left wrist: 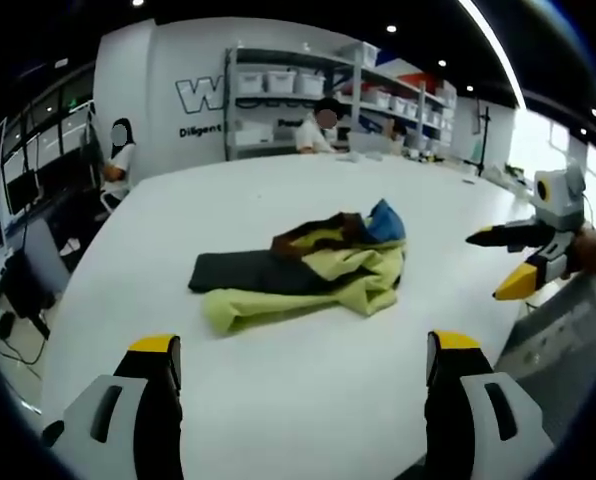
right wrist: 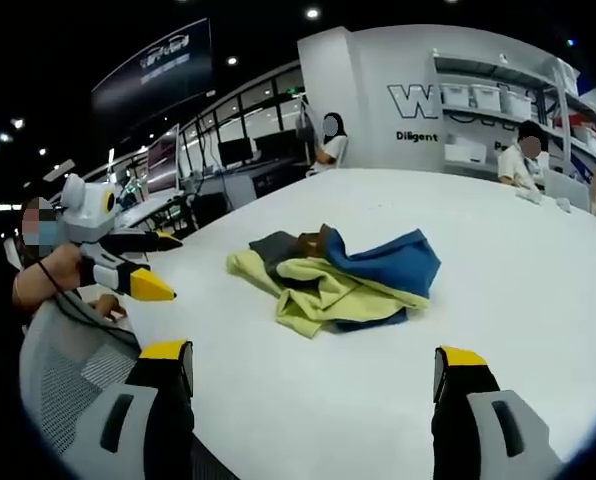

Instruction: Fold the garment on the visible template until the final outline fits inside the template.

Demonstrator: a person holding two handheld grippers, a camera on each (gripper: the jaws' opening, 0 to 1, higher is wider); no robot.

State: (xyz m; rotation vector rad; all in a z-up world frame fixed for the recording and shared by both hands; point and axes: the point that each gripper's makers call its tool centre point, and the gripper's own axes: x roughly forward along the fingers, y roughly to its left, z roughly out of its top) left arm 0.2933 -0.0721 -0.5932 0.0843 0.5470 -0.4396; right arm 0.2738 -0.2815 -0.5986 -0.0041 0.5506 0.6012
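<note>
On the white bench (left wrist: 308, 400) the garment (left wrist: 308, 270) lies crumpled, both my jaws wide open and empty, so I think spreading it flat comes next.

Place: open-plan lab or workshop, likely a robotics firm.
Far wall: large lettering (left wrist: 200, 96), partly cut off, smaller text under it.
Storage: metal shelving (left wrist: 298, 100) with white bins, far side.
Work surface: broad white table (left wrist: 308, 380).
Ceiling: dark, recessed spotlights.
People: seated at far desks.
Far left: monitors (right wrist: 236, 152), blurred.
</note>
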